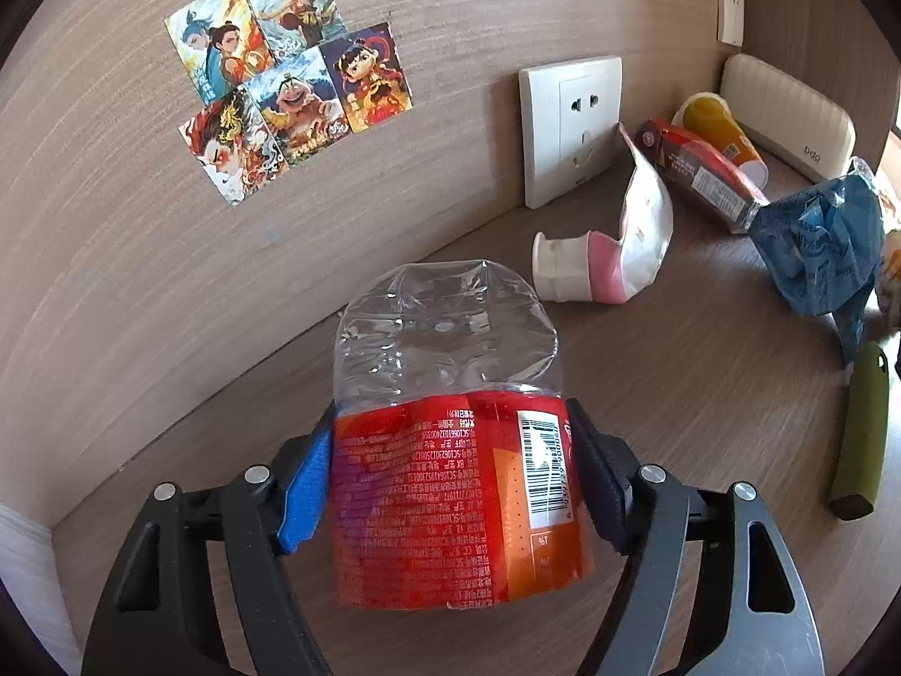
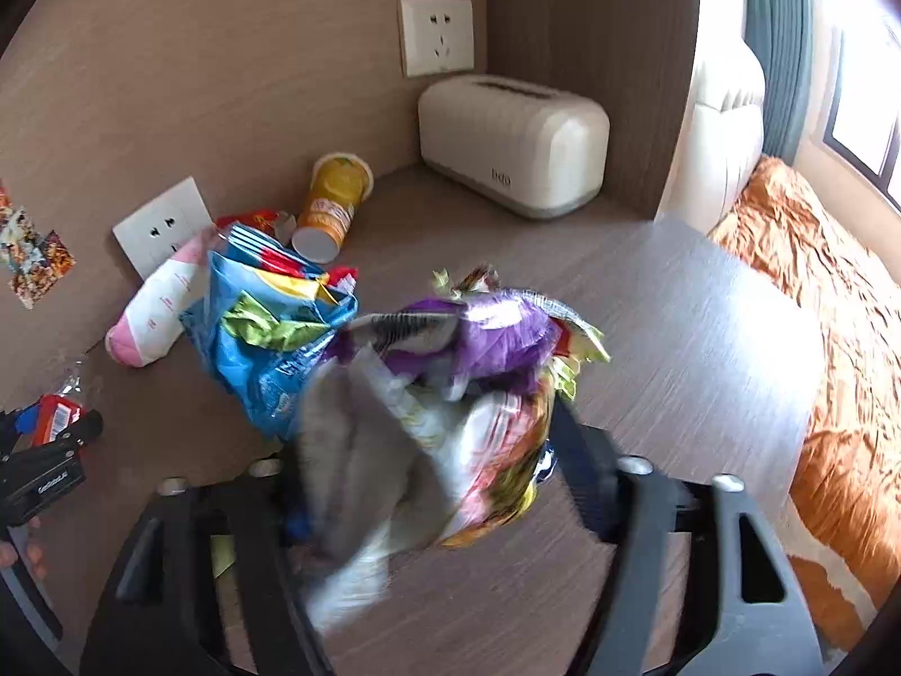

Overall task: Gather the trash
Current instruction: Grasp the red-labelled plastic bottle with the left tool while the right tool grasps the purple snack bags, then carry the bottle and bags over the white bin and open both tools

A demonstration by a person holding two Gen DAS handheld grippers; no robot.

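My left gripper [image 1: 450, 467] is shut on a crushed clear plastic bottle [image 1: 456, 439] with a red label, held above the wooden desk; it also shows at the left edge of the right wrist view [image 2: 53, 414]. My right gripper [image 2: 428, 473] is shut on a bundle of crumpled snack wrappers [image 2: 450, 394], purple, silver and yellow, blurred by motion. A blue plastic bag [image 2: 264, 338] stuffed with wrappers lies just behind it, also in the left wrist view [image 1: 816, 248]. A pink and white pouch [image 1: 614, 248], a red carton [image 1: 704, 169] and a yellow cup [image 2: 332, 203] lie by the wall.
A cream tissue box [image 2: 518, 141] stands in the back corner. Wall sockets [image 1: 569, 124] and picture stickers [image 1: 281, 73] are on the wooden back wall. A green handle-like object [image 1: 861, 434] lies on the desk [image 1: 704, 394]. A bed with an orange cover [image 2: 816, 310] is beyond the desk's right edge.
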